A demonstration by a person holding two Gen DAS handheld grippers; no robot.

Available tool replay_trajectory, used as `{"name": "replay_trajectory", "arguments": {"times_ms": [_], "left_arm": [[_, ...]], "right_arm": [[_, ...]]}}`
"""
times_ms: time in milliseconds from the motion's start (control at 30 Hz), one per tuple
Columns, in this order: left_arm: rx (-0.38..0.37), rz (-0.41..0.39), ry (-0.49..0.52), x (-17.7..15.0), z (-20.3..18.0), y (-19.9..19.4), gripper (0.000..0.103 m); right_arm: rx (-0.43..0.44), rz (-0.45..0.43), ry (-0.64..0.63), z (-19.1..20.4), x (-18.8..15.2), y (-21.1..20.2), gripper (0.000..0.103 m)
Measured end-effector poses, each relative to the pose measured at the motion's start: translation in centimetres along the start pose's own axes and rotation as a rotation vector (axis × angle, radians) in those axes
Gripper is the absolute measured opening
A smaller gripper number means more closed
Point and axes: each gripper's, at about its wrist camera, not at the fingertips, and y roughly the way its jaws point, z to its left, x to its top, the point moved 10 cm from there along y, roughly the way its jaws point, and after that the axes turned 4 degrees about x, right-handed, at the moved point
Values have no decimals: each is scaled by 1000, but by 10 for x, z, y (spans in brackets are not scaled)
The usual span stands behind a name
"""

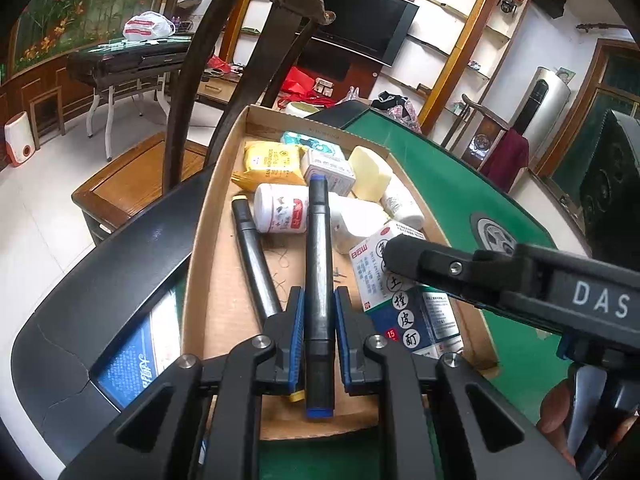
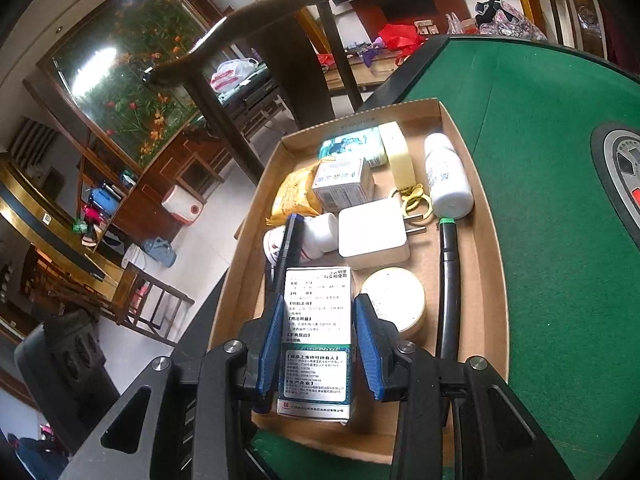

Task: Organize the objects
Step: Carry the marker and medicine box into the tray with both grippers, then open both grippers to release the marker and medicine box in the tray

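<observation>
Jaws of the left gripper (image 1: 318, 312) are clamping a blue-capped marker (image 1: 318, 264) pointing toward twelve o'clock over the cardboard tray (image 1: 216, 240); the right gripper (image 2: 314, 332) is gripping a medicine box (image 2: 316, 340) likewise.

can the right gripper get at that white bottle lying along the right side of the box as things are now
Probably not yet. The right gripper is shut on a medicine box, so its jaws are full. The white bottle itself lies uncovered at the far right of the cardboard tray, so the way looks free once that box is set down.
</observation>
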Motion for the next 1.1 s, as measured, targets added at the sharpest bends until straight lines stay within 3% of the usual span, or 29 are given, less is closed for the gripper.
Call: {"name": "replay_trajectory", "arguments": {"times_ms": [633,967,1033,1100], "left_arm": [[27,0,46,-9,-3,7,15],[62,-6,62,-9,-3,5,16],[74,-10,70,-9,-3,4,19],[96,-18,82,-8,-3,2,24]], "right_arm": [[-106,-40,-160,7,-1,3,41],[-115,-51,-190,5,-6,-7,43],[-118,-64,-197,6,-6,-13,47],[-139,-92,-205,4,-5,-22,62]]}}
